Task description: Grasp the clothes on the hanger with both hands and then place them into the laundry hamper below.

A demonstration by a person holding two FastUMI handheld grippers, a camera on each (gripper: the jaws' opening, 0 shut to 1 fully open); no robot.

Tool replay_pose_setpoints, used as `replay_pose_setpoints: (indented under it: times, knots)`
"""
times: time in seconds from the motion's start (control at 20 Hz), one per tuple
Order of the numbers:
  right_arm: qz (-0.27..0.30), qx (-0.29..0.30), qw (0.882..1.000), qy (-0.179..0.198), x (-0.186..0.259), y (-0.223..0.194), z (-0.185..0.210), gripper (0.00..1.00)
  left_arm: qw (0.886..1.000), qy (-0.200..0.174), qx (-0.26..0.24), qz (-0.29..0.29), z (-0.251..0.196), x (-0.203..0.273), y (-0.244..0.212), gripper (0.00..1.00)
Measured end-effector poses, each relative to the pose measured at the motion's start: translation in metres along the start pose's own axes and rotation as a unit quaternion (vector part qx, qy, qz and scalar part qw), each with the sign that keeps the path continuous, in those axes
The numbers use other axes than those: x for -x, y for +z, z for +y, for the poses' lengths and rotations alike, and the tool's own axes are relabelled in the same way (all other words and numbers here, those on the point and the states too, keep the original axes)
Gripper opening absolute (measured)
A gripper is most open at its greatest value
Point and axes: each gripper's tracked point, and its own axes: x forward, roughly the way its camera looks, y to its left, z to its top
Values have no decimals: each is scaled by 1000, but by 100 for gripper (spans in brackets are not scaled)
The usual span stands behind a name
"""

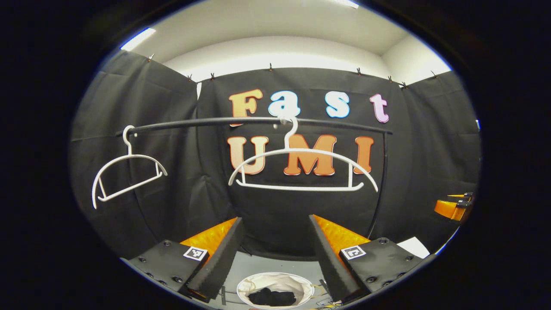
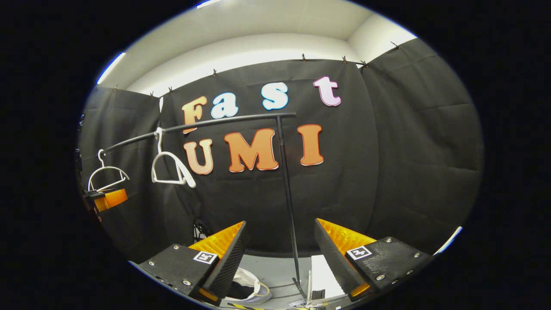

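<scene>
Both hangers (image 1: 301, 168) hang bare on the rail (image 1: 254, 122); dark clothes (image 1: 272, 297) already lie in the white laundry hamper (image 1: 297, 282) below. Left gripper (image 1: 275, 254) and right gripper (image 2: 280, 254) gape wide, empty; best drawn clear without snagging the rail

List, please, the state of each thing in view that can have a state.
Left gripper: open, holding nothing.
Right gripper: open, holding nothing.
Near white hanger: bare, hooked on the rail.
Far white hanger: bare, hooked on the rail, tilted.
Black clothes rail: standing, two hangers on it.
Laundry hamper: open, dark clothes inside.
</scene>
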Motion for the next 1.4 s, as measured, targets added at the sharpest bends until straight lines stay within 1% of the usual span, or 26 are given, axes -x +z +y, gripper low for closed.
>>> replay_pose_setpoints:
  times: [0.05,0.2,0.25,0.3,0.4,0.55,0.7,0.85,0.9,1.15,1.2,1.25,1.4]
  knots:
    - [-5,2,1000,4,4,8,3,83,1000,3,3,-4,4,4,6,94]
    - [-22,15,1000,10,13,26,10,83,1000,15,10,-17,17,12,22,94]
    - [-29,20,999,11,15,33,11,94,999,20,8,-25,23,14,29,94]
    - [-34,25,999,13,17,39,13,100,999,26,5,-33,29,16,35,94]
    - [-38,26,999,11,19,45,16,100,998,37,6,-44,38,24,46,94]
    - [-43,14,999,28,24,50,29,100,997,41,21,-56,43,33,54,94]
    - [-49,19,998,28,23,51,31,100,997,56,18,-59,54,37,54,94]
    - [-49,17,998,32,25,51,33,100,996,59,25,-60,58,37,53,94]
    - [-50,17,998,32,24,51,32,94,996,63,23,-62,61,37,54,94]
    - [-53,12,998,27,23,51,25,94,995,76,21,-64,70,37,57,94]
    - [-54,11,998,27,23,51,23,100,995,77,20,-64,70,37,57,94]
    - [-55,12,998,26,24,52,22,94,995,78,17,-63,71,38,56,94]
    - [-55,13,998,25,22,51,20,94,995,79,15,-62,71,38,56,94]
